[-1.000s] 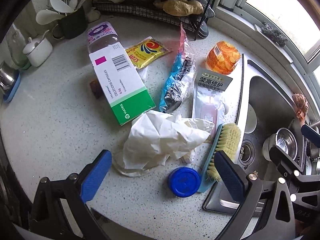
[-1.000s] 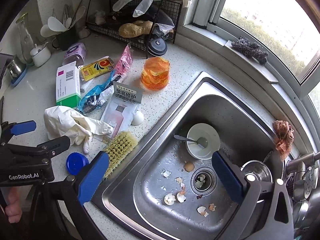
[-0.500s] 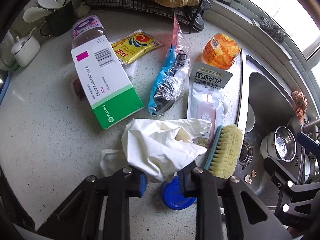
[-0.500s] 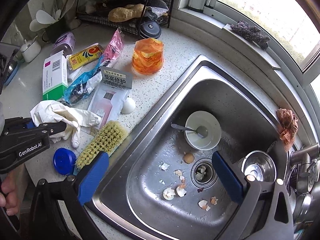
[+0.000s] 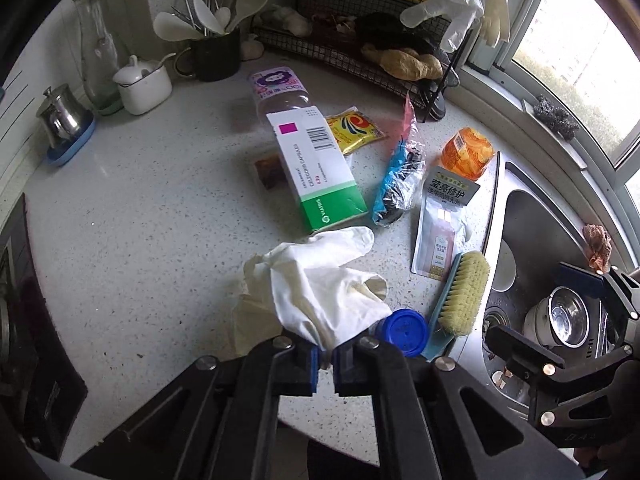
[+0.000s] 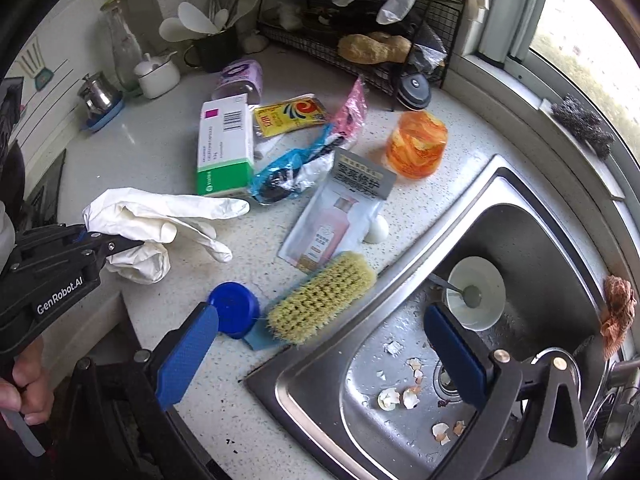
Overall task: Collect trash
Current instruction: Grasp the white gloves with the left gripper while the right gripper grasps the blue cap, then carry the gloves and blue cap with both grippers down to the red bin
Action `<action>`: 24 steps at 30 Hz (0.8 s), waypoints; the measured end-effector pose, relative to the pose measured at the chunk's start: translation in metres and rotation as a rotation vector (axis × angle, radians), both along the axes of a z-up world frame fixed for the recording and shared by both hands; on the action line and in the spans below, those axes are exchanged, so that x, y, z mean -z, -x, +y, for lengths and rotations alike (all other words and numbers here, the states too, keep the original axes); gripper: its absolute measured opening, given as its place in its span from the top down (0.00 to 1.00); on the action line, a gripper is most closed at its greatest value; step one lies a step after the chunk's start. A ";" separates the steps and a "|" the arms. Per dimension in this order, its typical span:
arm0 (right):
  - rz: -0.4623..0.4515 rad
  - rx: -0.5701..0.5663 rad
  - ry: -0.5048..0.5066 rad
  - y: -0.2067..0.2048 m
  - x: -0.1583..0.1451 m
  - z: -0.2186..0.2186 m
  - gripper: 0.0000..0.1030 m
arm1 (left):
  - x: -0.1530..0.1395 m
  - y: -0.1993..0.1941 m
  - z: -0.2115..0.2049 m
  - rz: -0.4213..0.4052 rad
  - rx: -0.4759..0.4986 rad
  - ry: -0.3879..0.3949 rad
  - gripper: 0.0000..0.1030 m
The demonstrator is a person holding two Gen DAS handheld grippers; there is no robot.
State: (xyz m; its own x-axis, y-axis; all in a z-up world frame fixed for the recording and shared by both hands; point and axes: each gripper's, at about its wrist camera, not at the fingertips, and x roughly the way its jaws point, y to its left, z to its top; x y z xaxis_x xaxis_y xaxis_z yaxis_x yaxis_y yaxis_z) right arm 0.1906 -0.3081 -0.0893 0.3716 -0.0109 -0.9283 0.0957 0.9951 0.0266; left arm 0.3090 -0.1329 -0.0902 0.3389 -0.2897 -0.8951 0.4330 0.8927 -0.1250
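Your left gripper (image 5: 326,360) is clamped on the floppy crumpled white rubber glove (image 5: 320,292); it's light and stretchy, so grip bunched folds, right gripper (image 6: 320,356) gaping empty

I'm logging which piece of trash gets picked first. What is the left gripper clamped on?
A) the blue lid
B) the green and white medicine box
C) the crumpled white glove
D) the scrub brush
C: the left gripper is shut on the white glove, whose cuff is pinched between its blue pads.

Black claw (image 5: 326,360) frames w/ blue pads (silver screws), white "GenRobot.AI" lettering.
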 end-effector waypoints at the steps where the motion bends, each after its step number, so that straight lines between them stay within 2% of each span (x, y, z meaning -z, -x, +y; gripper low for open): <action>1: 0.002 -0.030 0.000 -0.003 0.001 0.007 0.00 | 0.001 0.002 0.007 0.003 -0.014 0.001 0.96; 7: 0.067 -0.196 0.025 -0.019 0.023 0.038 0.01 | 0.030 0.008 0.042 0.075 -0.091 0.029 0.97; 9: 0.105 -0.240 0.029 -0.024 0.035 0.047 0.09 | 0.038 0.010 0.049 0.098 -0.101 0.035 0.97; 12: 0.161 -0.274 0.035 -0.031 0.055 0.054 0.10 | 0.050 0.010 0.052 0.107 -0.103 0.003 0.97; 14: 0.193 -0.294 0.046 -0.035 0.066 0.059 0.15 | 0.058 0.008 0.054 0.131 -0.108 -0.020 0.97; 17: 0.209 -0.330 0.091 -0.039 0.075 0.067 0.17 | 0.063 0.006 0.061 0.140 -0.098 -0.011 0.97; 19: 0.228 -0.343 0.084 -0.041 0.080 0.071 0.28 | 0.064 0.005 0.062 0.140 -0.089 -0.011 0.97; 21: 0.254 -0.350 0.068 -0.041 0.086 0.073 0.43 | 0.066 0.003 0.061 0.143 -0.083 -0.012 0.97; 24: 0.270 -0.334 0.019 -0.036 0.092 0.075 0.49 | 0.064 0.003 0.059 0.142 -0.070 0.001 0.97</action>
